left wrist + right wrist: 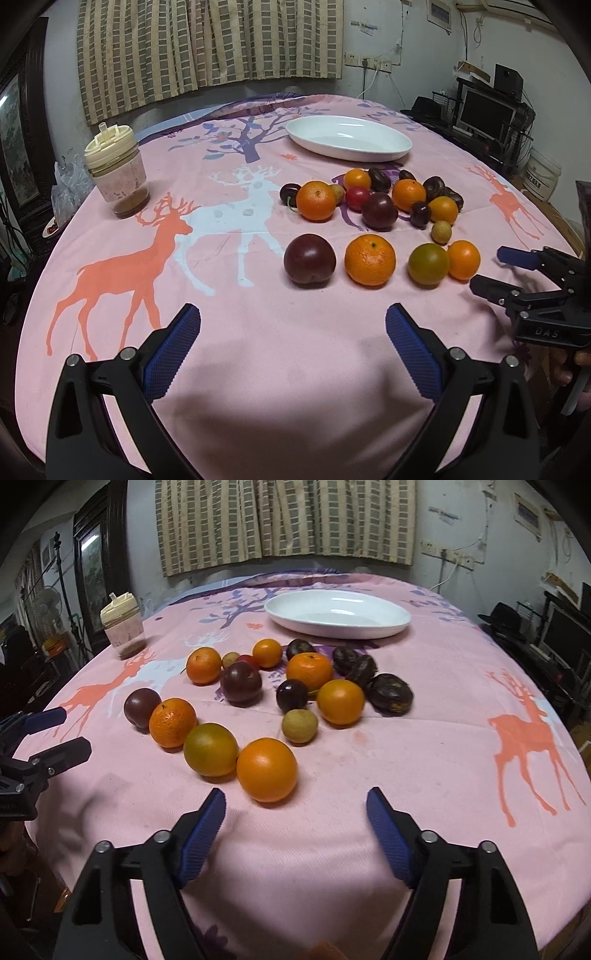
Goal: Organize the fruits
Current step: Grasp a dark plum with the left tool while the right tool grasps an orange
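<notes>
Loose fruit lies on the pink deer tablecloth (258, 350): several oranges, dark plums, small tan fruits and dark wrinkled ones. Nearest my left gripper (293, 312) are a dark plum (309, 259) and an orange (370, 259), both well ahead of its tips. It is open and holds nothing. My right gripper (296, 795) is open too. An orange (266, 770) sits just beyond its tips, nearer the left finger and untouched, with a greenish citrus (210, 749) beside it. An empty white oval plate (391, 626) stands behind the fruit.
A plastic cup with a cream lid (116, 173) stands at the table's far left. Each gripper shows in the other's view: the right gripper (489, 269) at the right edge, the left gripper (74, 731) at the left edge. Curtains and shelves surround the table.
</notes>
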Available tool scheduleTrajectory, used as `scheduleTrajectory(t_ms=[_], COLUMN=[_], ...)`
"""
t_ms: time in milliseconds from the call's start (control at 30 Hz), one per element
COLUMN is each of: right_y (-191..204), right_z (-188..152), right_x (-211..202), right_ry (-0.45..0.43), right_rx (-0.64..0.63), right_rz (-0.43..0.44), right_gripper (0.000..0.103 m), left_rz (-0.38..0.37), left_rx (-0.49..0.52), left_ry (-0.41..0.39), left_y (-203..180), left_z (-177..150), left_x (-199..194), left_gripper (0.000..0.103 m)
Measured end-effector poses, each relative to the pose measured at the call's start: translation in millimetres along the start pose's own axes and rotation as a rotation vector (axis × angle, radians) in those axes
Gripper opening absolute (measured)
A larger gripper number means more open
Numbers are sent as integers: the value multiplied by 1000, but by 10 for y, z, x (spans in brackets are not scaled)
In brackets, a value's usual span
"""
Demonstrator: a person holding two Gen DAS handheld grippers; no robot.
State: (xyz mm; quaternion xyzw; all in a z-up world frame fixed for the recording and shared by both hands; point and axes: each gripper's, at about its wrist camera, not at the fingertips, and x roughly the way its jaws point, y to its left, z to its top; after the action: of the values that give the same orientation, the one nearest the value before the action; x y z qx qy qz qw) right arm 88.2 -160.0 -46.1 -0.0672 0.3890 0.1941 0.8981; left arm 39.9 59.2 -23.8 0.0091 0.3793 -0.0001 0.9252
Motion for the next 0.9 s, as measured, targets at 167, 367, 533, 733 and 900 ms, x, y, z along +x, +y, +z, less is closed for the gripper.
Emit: scheduleTrajectory(t_ms=[167, 367, 533, 733, 900], right_y=[0, -10, -98, -237, -305], right_z=[83, 166, 203, 212, 215], right_x=[151, 226, 253, 223, 244], right_ry=[41, 62, 82, 97, 109], right_rx=[-18, -32, 6, 58, 74], right_rz=[41, 146, 213, 248, 246], right_gripper=[58, 37, 37, 37, 37], left_rz=[-42, -114, -154, -215, -267], left_rx=[22, 86, 164, 174, 153], left_ry=[19, 39, 63, 119, 146], left_y=[24, 66, 50, 69, 108], left_z=[117, 297, 414, 486, 492], left_x=[131, 282, 464, 712, 792], left_gripper=[98, 98, 98, 74, 70])
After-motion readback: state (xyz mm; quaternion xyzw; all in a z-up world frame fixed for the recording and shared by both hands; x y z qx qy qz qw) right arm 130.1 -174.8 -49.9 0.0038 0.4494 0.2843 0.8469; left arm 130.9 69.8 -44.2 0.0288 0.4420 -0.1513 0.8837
